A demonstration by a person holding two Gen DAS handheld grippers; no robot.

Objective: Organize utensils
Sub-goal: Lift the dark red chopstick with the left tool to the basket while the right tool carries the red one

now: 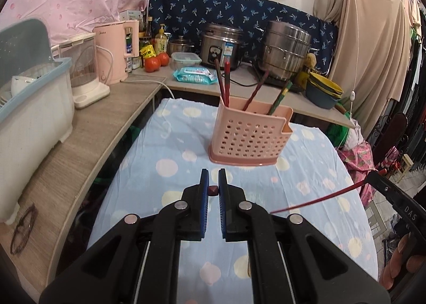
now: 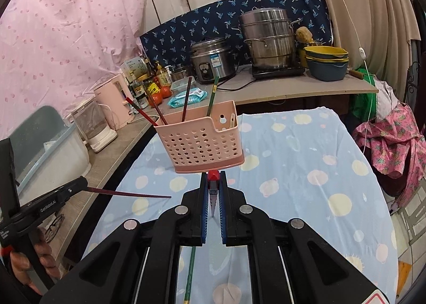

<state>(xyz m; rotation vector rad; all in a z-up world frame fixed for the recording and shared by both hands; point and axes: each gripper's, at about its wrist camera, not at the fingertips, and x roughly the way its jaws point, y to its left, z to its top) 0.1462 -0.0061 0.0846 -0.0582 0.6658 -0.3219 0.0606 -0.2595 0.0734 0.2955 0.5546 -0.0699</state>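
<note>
Chopsticks held up near the pink holder, one in each gripper.

Left wrist view: the left gripper (image 1: pixel 213 186) has its fingers clamped on the thick end of a dark red chopstick (image 1: pixel 213 190). The pink holder (image 1: pixel 249 134) stands on the worktop (image 1: pixel 159 149) with its blue spotted cloth, and four sticks already lean inside. The right gripper (image 1: pixel 372 177) holds a red chopstick (image 1: pixel 319 198) pointing sideways; the two long sticks could bump each other.
Right wrist view: the right gripper (image 2: pixel 213 184) is clamped on the red chopstick (image 2: pixel 213 175), with a green stick (image 2: pixel 190 272) below it. The light holder (image 2: pixel 199 141) could tip if a stick pokes its wall. The dark red chopstick (image 2: pixel 127 193) juts out from the left gripper (image 2: pixel 80 184) and could slip out of its thin hold.
</note>
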